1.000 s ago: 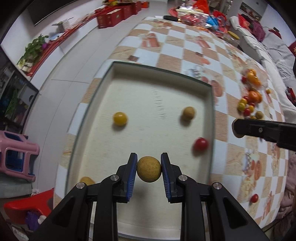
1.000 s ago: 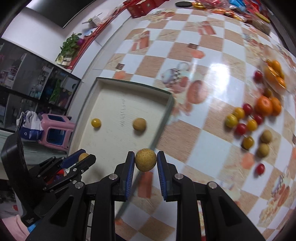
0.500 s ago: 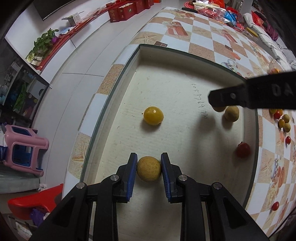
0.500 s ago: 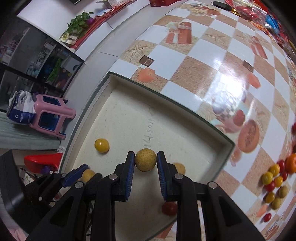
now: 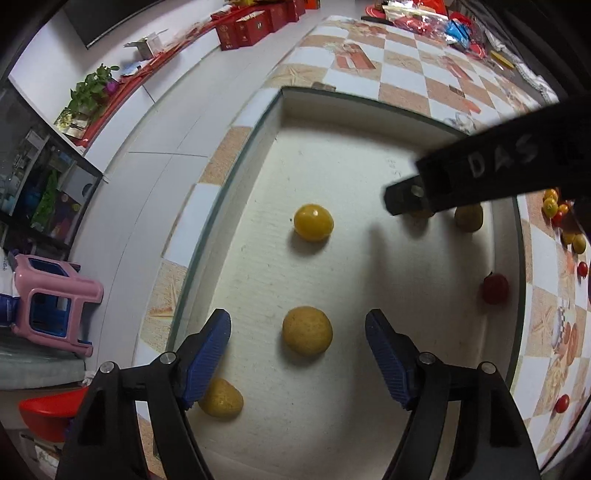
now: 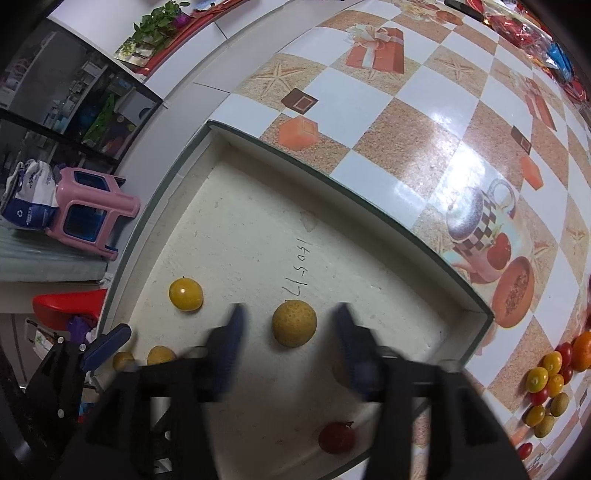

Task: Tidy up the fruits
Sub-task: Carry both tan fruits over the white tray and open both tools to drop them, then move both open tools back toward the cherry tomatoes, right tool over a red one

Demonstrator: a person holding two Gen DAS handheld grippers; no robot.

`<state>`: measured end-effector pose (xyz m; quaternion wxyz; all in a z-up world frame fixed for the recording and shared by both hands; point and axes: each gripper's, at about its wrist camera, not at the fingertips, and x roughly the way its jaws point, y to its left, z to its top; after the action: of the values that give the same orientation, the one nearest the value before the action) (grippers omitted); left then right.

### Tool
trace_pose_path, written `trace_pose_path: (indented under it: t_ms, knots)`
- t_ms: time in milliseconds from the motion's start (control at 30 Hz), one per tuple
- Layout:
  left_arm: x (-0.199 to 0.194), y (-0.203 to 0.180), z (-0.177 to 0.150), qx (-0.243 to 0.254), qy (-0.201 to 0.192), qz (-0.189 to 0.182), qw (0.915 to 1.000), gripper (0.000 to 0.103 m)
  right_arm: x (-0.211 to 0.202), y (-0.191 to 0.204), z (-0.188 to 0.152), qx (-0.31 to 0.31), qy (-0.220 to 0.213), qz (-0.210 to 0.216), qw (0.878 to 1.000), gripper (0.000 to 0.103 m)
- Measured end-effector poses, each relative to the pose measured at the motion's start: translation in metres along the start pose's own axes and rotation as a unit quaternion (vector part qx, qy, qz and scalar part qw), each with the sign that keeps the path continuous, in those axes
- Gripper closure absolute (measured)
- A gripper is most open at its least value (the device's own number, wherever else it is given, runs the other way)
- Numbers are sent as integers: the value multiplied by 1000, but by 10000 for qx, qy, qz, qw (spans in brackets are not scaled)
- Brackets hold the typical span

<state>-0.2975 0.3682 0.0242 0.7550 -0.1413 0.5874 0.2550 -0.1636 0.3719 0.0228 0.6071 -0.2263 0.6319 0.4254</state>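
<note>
A shallow cream tray (image 5: 369,155) (image 6: 251,206) lies on the checkered table. My left gripper (image 5: 298,354) is open, with a tan round fruit (image 5: 307,330) lying free on the tray floor between its blue pads. My right gripper (image 6: 290,339) is open and blurred, with another tan fruit (image 6: 294,323) free between its jaws. A yellow fruit (image 5: 313,222) (image 6: 185,294), a red tomato (image 5: 495,288) (image 6: 337,437), and more tan fruits (image 5: 221,398) (image 5: 469,218) also lie in the tray. The right gripper's arm (image 5: 498,177) crosses the left wrist view.
A pile of small yellow, red and orange fruits (image 6: 550,376) (image 5: 565,221) lies on the table right of the tray. A pink stool (image 6: 88,210) and a red bin (image 5: 48,413) stand on the floor beyond the table's left edge. Red boxes (image 5: 255,26) are far off.
Both grippers were shut on tan fruits and have opened; each fruit now rests on the tray floor. The right gripper moved from the table in over the tray.
</note>
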Motion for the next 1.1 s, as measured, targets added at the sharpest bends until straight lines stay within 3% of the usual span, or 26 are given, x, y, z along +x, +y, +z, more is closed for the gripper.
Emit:
trace_pose_path:
  t_ms: [300,500,800,967,1100]
  knots:
    - [-12,-10,-6,195,45,17,9998,27,-49,-24,-7,440,-648,288,9965,16]
    - [-38,-33,-4,548,-143,-98,9983,26,-89,-60,-34,938,-1021,236,9901,15]
    - [-71,-94,16,1046,-299,-588,9923,26,-124,-143,-128,2067,-1220,-272,9704,15]
    - [-80,-136,26,1373,-320,-763,9871,26,-128,-195,-184,2789,-1101,-513,9526,15]
    - [-74,-173,39,1585,-238,-809,9837,26,-123,-219,-210,3019,-946,-668,9463,15]
